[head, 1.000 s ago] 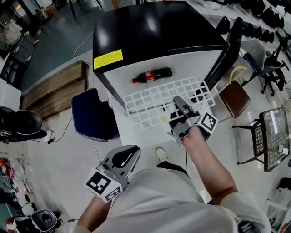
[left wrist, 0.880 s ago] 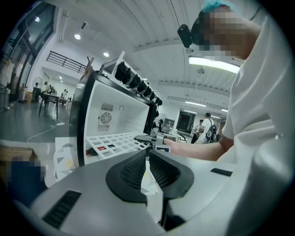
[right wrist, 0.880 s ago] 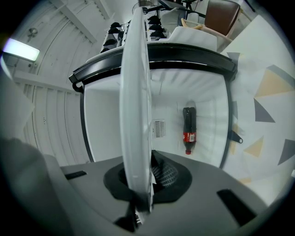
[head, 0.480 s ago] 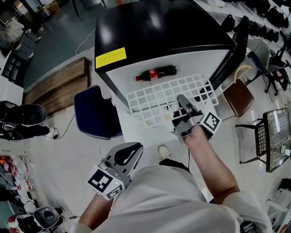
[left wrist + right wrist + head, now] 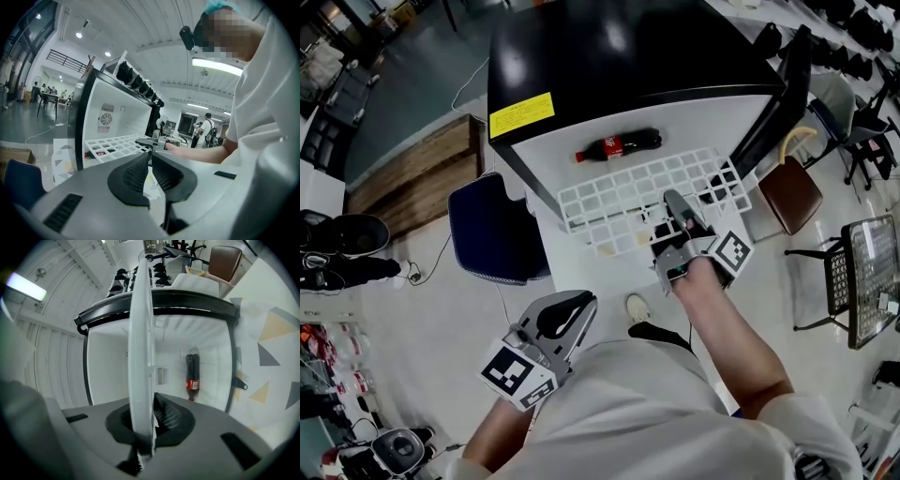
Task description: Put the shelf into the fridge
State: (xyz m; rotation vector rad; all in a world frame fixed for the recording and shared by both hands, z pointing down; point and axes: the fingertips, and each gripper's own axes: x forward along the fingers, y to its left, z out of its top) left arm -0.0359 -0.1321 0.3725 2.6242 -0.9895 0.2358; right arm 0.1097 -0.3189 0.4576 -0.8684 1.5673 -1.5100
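The black fridge (image 5: 619,56) stands open in front of me, its white inside facing up in the head view. A cola bottle (image 5: 619,145) lies on its side inside it. The white grid shelf (image 5: 628,202) hangs flat at the fridge's mouth, partly inside. My right gripper (image 5: 675,214) is shut on the shelf's near edge. In the right gripper view the shelf (image 5: 140,348) runs edge-on between the pads, with the bottle (image 5: 192,372) beyond. My left gripper (image 5: 558,323) hangs back by my body, shut and empty, apart from the shelf (image 5: 112,145).
The fridge door (image 5: 773,103) stands open at the right. A dark blue seat (image 5: 497,234) sits left of the fridge, with a wooden crate (image 5: 412,183) further left. At the right are a brown chair (image 5: 787,197) and a wire-mesh table (image 5: 867,281).
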